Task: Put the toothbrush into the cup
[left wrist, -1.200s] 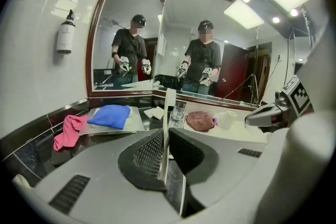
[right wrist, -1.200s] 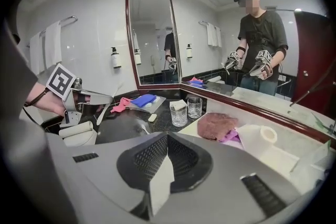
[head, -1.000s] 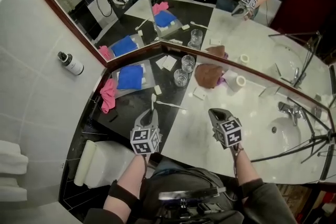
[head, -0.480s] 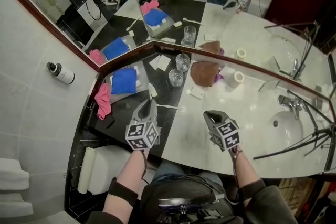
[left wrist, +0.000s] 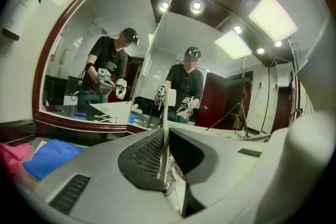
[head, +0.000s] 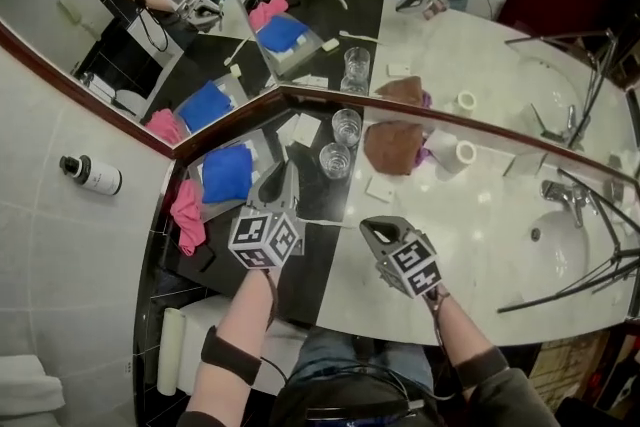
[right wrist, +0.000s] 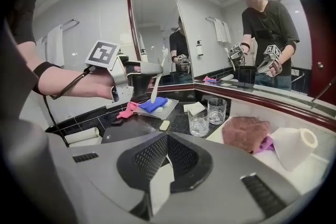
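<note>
Left gripper view: my left gripper (left wrist: 165, 136) pinches the toothbrush (left wrist: 167, 105) by its handle, likely light, stiff, slick; right gripper (right wrist: 167, 145) clenched empty; glass cup (head: 336, 160) fragile

Blue cloth (head: 227, 172), pink rag (head: 187, 215), brown towel (head: 392, 146), blk counter (head: 315, 267), white toothbrush (left wrist: 165, 128)

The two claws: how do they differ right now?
The left claw is shut on a white toothbrush, clamped between its jaws. The right claw is shut on nothing. The left claw hangs over the black counter, the right claw over the white counter. Both carry a marker cube.
</note>
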Action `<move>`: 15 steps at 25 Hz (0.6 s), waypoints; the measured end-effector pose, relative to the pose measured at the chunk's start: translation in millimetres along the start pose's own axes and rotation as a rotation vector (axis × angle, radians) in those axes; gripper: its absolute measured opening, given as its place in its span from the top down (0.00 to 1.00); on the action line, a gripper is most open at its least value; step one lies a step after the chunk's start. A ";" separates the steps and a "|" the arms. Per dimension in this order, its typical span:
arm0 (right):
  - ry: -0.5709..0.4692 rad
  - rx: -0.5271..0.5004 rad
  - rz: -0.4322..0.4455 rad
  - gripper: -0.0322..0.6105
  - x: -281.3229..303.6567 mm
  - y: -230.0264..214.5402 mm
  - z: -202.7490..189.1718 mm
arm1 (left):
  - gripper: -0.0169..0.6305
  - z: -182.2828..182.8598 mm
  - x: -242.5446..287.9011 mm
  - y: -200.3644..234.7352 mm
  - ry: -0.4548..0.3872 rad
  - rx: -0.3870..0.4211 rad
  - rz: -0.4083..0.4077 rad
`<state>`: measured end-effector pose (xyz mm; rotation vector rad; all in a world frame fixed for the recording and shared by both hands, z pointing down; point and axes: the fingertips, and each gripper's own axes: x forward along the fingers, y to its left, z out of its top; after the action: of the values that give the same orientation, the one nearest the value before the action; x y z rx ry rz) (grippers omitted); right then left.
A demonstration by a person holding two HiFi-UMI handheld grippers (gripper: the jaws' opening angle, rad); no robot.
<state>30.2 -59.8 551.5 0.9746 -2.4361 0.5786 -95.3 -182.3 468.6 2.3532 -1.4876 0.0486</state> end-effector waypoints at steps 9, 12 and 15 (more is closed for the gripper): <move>-0.011 -0.034 0.060 0.92 74.3 -0.2 18.1 | 0.94 11.3 72.7 18.4 -0.085 0.008 -0.130; -0.007 -0.038 0.081 0.92 94.5 0.3 15.8 | 0.94 9.7 91.3 17.7 -0.114 -0.001 -0.182; -0.005 -0.039 0.098 0.92 111.1 0.2 10.4 | 0.94 4.4 109.2 17.1 -0.139 -0.003 -0.231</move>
<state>-44.6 -124.0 603.7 0.8457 -2.5009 0.5599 -62.3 -285.0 492.7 2.5548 -1.2619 -0.1783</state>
